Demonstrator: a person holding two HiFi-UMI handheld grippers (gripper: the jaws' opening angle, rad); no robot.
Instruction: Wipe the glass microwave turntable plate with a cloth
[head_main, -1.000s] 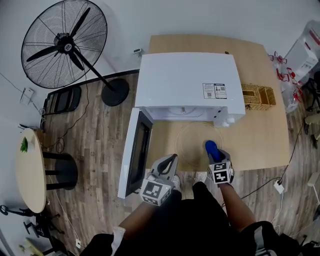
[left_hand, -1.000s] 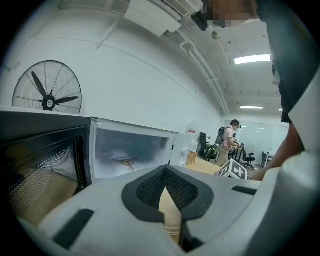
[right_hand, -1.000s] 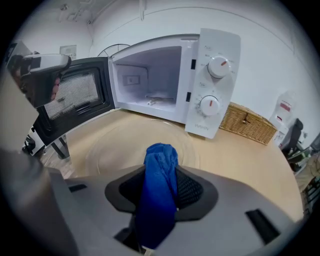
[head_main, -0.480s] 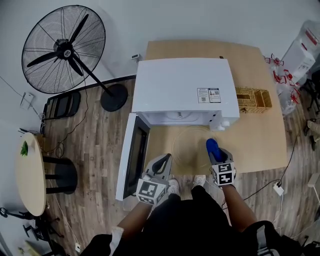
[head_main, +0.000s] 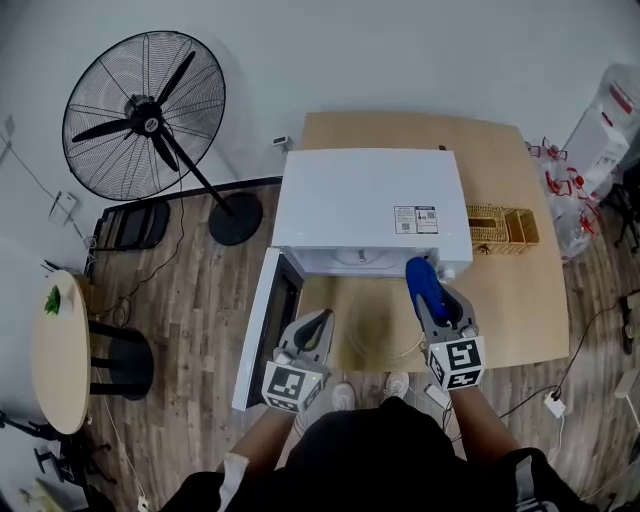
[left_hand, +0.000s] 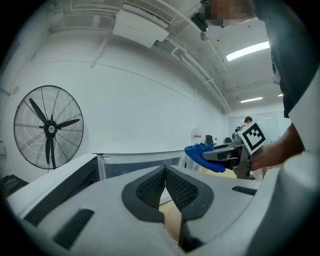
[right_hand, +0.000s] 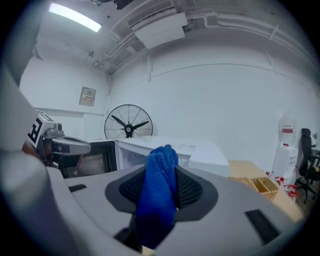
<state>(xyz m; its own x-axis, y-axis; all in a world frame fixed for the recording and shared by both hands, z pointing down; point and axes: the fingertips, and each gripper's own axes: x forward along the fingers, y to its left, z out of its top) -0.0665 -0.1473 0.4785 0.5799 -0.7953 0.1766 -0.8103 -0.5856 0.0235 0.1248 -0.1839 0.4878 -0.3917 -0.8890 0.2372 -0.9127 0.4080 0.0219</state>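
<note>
The plate (head_main: 372, 322) lies before the microwave (head_main: 365, 205). The right hand-held gripper (head_main: 430, 292), clenching the cloth (head_main: 421, 278), is nearer. The left hand-held gripper (head_main: 316, 325) is clenched, empty.

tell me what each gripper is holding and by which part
The right gripper is shut on the blue cloth, pinching its bunched middle, with one end poking past the jaw tips. The left gripper is shut with nothing in it.

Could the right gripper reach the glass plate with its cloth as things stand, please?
Probably yes: the right gripper, shut on the blue cloth, hangs by the glass plate with nothing visible between them.
</note>
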